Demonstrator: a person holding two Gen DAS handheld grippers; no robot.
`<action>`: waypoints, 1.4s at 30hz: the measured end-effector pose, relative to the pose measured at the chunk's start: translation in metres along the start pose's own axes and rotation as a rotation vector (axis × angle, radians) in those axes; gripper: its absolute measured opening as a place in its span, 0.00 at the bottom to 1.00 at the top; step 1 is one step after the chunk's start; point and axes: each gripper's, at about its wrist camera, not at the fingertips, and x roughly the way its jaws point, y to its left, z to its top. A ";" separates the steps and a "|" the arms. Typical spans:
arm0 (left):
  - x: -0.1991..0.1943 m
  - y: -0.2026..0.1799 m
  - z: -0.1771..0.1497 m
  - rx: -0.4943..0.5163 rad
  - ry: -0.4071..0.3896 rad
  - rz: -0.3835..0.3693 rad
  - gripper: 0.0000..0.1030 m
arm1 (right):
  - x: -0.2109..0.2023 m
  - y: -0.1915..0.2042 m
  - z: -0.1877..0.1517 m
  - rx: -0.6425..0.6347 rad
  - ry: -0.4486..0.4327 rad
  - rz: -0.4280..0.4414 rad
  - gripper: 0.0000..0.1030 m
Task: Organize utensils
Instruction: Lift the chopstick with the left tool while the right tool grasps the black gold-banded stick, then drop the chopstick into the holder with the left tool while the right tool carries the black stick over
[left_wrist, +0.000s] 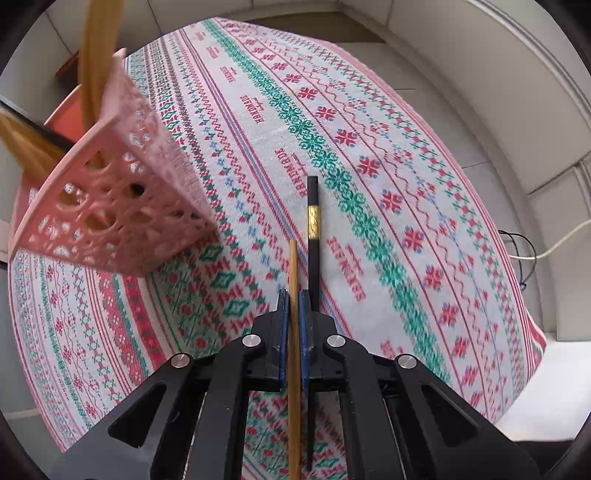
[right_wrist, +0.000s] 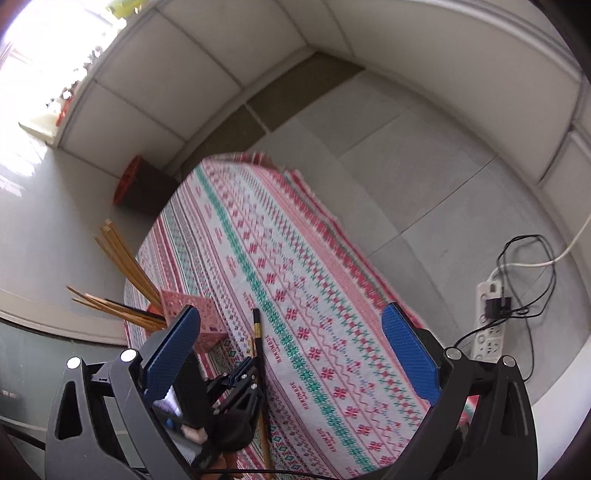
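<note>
A table spread with a red, green and white knit-pattern cloth (left_wrist: 388, 192) fills both views. Near its left edge stands a pink perforated plastic holder (left_wrist: 122, 206) with wooden chopsticks leaning out of it. The right gripper (right_wrist: 295, 347) hovers above the cloth, jaws spread wide and empty. The left gripper (left_wrist: 293, 314) points steeply down, its blue pads clamped on a light wooden chopstick (left_wrist: 293, 280), whose long axis runs along the fingers. Just beside it, a black chopstick with a gold band (left_wrist: 313, 221) lies on the cloth, roughly parallel.
</note>
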 end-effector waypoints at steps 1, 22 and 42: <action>-0.007 0.003 -0.005 0.007 -0.015 0.002 0.05 | 0.012 0.008 -0.002 -0.024 0.019 -0.022 0.93; -0.143 0.097 -0.077 -0.095 -0.259 -0.047 0.05 | 0.161 0.080 -0.062 -0.344 0.025 -0.362 0.39; -0.244 0.126 -0.104 -0.138 -0.501 -0.059 0.05 | -0.075 0.097 -0.094 -0.448 -0.233 0.051 0.07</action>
